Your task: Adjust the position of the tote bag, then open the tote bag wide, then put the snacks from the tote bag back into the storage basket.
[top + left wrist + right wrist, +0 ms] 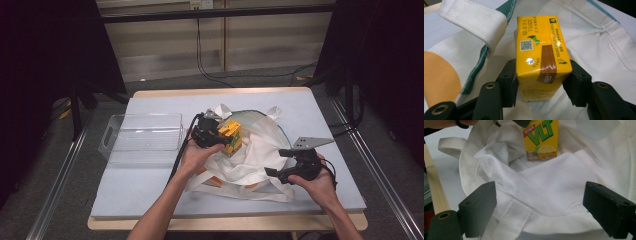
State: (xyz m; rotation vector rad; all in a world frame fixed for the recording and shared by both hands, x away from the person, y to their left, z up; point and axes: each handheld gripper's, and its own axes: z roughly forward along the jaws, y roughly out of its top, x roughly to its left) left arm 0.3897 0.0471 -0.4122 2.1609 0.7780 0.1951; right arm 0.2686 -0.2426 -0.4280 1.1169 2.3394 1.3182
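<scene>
The left gripper [540,82] has its two black jaws pressed against the opposite long sides of a yellow cardboard drink carton with a brown band and green lettering [540,57], so the carton is clamped between them, its foil straw hole facing the left gripper view's camera. In the high view that carton [231,136] is held by the left gripper [220,139] over the crumpled white cloth tote bag with a green-trimmed rim and orange patches [260,150], near the bag's left side. The right gripper [540,207] stands with its jaws wide apart; the bag's hemmed white edge [544,195] lies between them, and whether the pads touch the cloth I cannot tell. In the high view the right gripper [282,165] sits at the bag's near right edge. A clear rectangular plastic bin with a cut-out handle [142,137] stands left of the bag, just beside the left hand [197,155]. The pale blue table mat [150,187] lies bare along the near edge and behind the bag.
</scene>
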